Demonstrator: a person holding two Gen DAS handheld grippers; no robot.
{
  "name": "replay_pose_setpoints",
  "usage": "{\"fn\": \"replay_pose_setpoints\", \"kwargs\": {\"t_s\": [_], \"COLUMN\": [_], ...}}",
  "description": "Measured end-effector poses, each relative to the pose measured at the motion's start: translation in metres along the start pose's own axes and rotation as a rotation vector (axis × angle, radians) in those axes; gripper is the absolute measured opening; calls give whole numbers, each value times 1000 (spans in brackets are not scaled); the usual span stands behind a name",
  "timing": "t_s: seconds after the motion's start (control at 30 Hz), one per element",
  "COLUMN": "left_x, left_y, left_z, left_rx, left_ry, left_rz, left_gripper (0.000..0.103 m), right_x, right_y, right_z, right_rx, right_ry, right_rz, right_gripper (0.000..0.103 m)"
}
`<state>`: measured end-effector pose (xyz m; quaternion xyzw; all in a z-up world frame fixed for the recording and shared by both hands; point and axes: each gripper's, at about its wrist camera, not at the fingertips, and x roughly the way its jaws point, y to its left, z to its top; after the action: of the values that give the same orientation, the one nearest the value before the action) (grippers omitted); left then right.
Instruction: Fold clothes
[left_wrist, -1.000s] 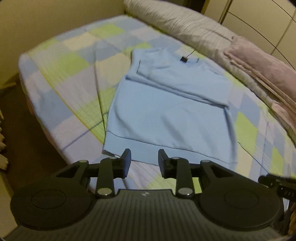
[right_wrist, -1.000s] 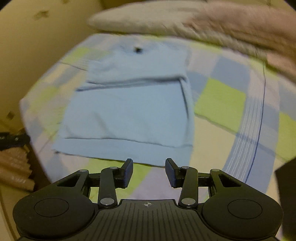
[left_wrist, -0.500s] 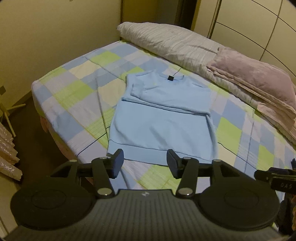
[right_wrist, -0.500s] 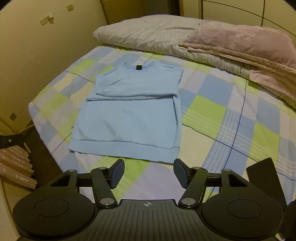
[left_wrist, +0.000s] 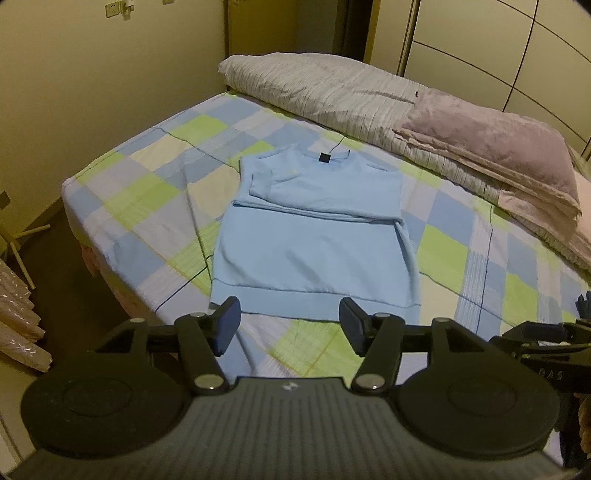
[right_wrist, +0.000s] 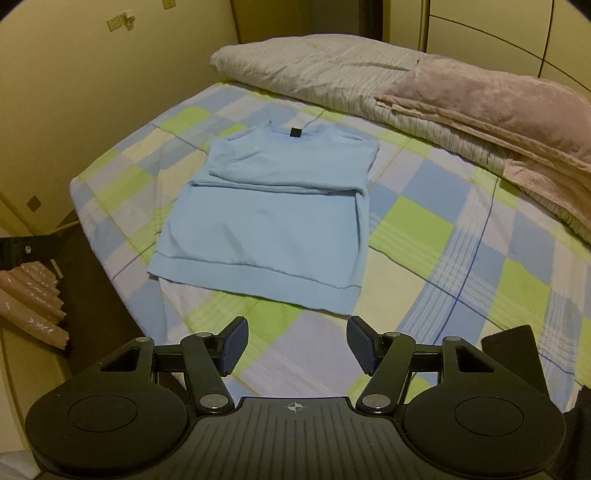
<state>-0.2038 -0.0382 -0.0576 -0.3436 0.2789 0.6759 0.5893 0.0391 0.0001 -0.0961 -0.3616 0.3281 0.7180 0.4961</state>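
The bed (left_wrist: 155, 206), covered in a blue, green and cream checked sheet, carries a light blue knit sweatshirt (left_wrist: 314, 243) laid flat near its foot edge, sleeves folded across the chest, hem band nearest the cameras. Compared with a second ago both views sit higher and farther back from that hem. The left gripper (left_wrist: 290, 326) has just been opening, and the right gripper (right_wrist: 295, 345) too; each hangs empty. The sleeve fold looks finished, and the hem probably comes next.
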Motion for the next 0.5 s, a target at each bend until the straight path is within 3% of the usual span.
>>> {"fn": "replay_pose_setpoints", "kwargs": {"t_s": [0.2,0.5], "left_x": [-4,-8], "left_y": [-3,1], "left_z": [-6,-19], "left_rx": [39,44], "left_ry": [18,41], "left_rz": [26,3], "left_gripper": [59,60], "right_x": [-4,-10], "right_y": [2,10], "right_z": [-6,-13], "right_rx": [12,5], "right_ry": [9,19], "right_rz": [-12,-34], "right_gripper": [63,63]}}
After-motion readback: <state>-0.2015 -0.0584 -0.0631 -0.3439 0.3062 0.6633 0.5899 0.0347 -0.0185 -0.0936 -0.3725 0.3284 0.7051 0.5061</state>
